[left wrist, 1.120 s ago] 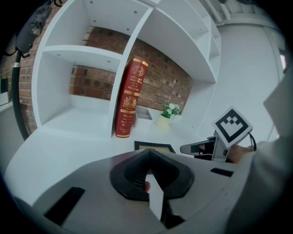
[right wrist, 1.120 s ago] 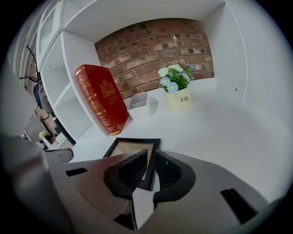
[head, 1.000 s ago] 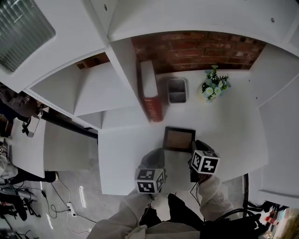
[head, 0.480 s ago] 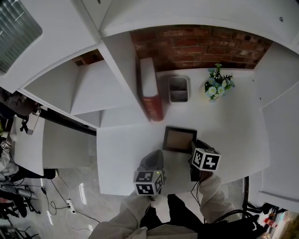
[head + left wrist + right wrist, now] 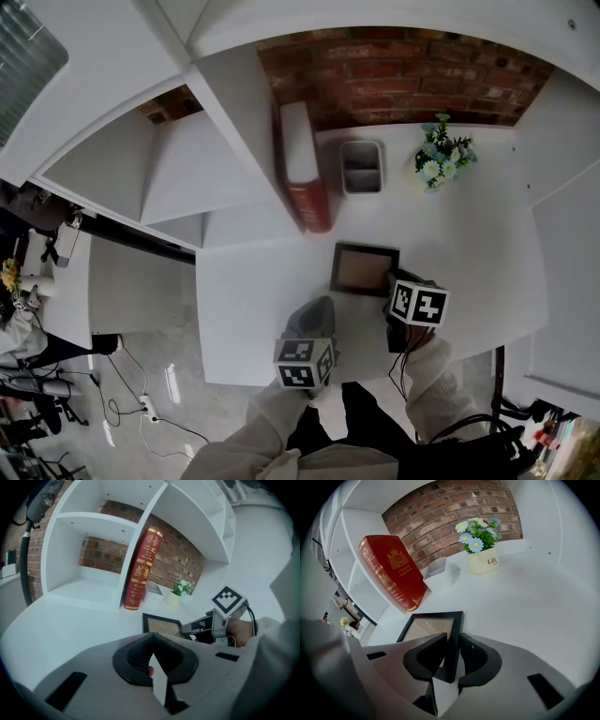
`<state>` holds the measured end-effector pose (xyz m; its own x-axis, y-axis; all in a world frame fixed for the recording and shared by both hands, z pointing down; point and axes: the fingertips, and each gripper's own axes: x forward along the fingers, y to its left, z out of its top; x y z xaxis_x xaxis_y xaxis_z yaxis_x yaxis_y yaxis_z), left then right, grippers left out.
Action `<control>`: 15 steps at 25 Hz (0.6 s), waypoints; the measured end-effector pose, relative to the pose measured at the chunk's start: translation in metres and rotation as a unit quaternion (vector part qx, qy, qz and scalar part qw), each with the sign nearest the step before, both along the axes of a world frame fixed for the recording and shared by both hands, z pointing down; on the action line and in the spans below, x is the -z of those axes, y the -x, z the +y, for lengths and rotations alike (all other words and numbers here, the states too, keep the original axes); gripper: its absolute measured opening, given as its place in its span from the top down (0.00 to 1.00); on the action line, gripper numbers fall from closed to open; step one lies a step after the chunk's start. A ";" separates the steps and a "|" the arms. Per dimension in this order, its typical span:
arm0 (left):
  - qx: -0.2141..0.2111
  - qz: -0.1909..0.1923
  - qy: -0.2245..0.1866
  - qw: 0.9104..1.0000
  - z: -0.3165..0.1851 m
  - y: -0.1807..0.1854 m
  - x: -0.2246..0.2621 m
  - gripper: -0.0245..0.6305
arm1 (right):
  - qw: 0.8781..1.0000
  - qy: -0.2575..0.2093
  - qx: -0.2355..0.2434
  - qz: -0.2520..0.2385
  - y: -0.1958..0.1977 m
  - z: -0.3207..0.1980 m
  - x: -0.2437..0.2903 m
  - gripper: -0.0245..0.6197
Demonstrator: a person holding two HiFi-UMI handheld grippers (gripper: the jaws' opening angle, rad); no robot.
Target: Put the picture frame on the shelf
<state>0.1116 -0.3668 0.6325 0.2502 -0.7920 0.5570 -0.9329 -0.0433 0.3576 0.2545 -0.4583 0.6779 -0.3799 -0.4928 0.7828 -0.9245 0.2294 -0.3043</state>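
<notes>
The black picture frame (image 5: 364,269) with a tan face lies flat or nearly flat on the white shelf board (image 5: 469,234), in front of the red book. My right gripper (image 5: 394,289) is shut on its near right edge. In the right gripper view the frame's rim (image 5: 454,630) stands between the two dark pads of my right gripper (image 5: 452,641). My left gripper (image 5: 314,321) hovers to the frame's left with its jaws together and nothing in them. In the left gripper view the left gripper (image 5: 154,656) shows low in the middle, with the frame (image 5: 161,624) and the right gripper (image 5: 206,627) beyond it.
A tall red book (image 5: 302,173) leans against the shelf's upright divider. A small grey-white box (image 5: 361,167) and a pot of blue and white flowers (image 5: 441,159) stand at the back by the brick wall (image 5: 403,80). The shelf's front edge is just under both grippers.
The head view has drifted a little. My right gripper stays shut on the frame and has edged slightly forward. The left gripper has hardly moved.
</notes>
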 end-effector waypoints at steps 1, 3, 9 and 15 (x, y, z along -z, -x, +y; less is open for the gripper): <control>-0.001 -0.001 0.001 1.000 0.001 0.000 -0.001 0.96 | 1.000 0.002 -0.002 0.000 0.000 0.000 0.000 0.83; 0.000 -0.001 0.003 1.000 0.003 0.002 -0.002 0.96 | 1.000 0.002 -0.002 0.002 0.000 0.000 -0.001 0.83; 0.003 0.000 0.007 1.000 0.007 0.007 -0.003 0.96 | 1.000 -0.004 -0.008 -0.005 0.000 0.000 0.000 0.83; 0.012 0.000 0.008 1.000 0.013 0.015 -0.001 0.96 | 0.999 -0.006 -0.039 -0.031 -0.001 0.003 0.001 0.84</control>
<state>0.0965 -0.3533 0.6338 0.2310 -0.7884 0.5701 -0.9336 -0.0147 0.3581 0.2557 -0.4548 0.6770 -0.3874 -0.5320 0.7529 -0.9193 0.1613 -0.3591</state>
